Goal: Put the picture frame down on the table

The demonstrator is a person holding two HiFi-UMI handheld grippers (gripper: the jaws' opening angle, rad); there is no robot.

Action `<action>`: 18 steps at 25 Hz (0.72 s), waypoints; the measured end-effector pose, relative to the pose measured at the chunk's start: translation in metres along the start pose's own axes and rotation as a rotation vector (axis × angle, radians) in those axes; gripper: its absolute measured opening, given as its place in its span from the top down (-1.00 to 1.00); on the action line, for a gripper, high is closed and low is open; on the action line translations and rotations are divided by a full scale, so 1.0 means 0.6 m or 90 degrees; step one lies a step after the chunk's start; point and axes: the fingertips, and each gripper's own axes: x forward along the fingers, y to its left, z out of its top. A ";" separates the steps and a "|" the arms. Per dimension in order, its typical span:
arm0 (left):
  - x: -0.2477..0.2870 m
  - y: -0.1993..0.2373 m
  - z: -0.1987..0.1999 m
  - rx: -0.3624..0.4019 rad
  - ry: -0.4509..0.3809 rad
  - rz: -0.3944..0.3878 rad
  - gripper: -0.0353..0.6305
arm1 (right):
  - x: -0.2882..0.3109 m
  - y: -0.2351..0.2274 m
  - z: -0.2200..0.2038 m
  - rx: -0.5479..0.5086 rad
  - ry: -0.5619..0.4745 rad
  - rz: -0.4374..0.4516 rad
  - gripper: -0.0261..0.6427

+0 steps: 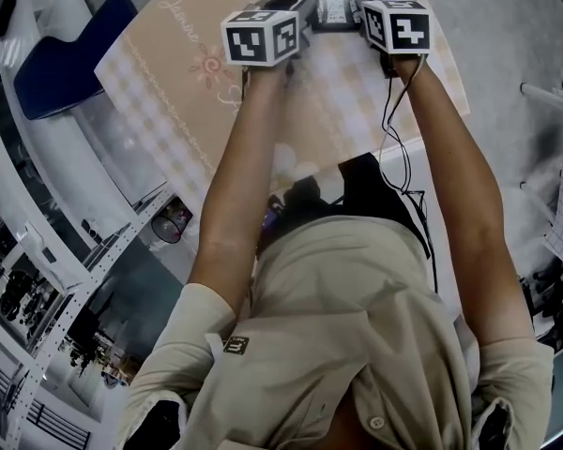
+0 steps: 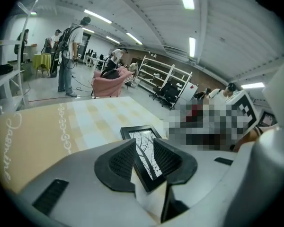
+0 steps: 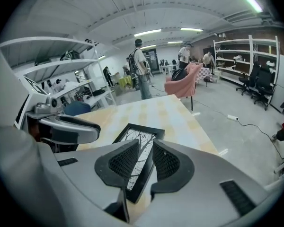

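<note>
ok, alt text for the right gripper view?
Right gripper clamps the edge of a black picture frame with a bare-branch print, above a checked table. Behind: white shelves, a pink chair and people standing.

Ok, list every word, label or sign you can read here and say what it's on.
"Jasmine": cursive script printed on the tablecloth; it also shows in the left gripper view.
The small label on the person's shirt: too small to read.
The marker cubes: black-and-white square patterns only, no words.
The picture frame: a picture of bare branches, no text.
</note>
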 end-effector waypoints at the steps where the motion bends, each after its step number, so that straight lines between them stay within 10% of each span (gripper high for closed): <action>1: -0.009 -0.004 0.008 0.004 -0.009 -0.003 0.55 | -0.007 0.005 0.007 -0.002 -0.008 0.000 0.64; 18: -0.241 -0.098 0.145 0.115 -0.175 -0.072 0.80 | -0.198 0.157 0.154 -0.047 -0.180 0.024 0.75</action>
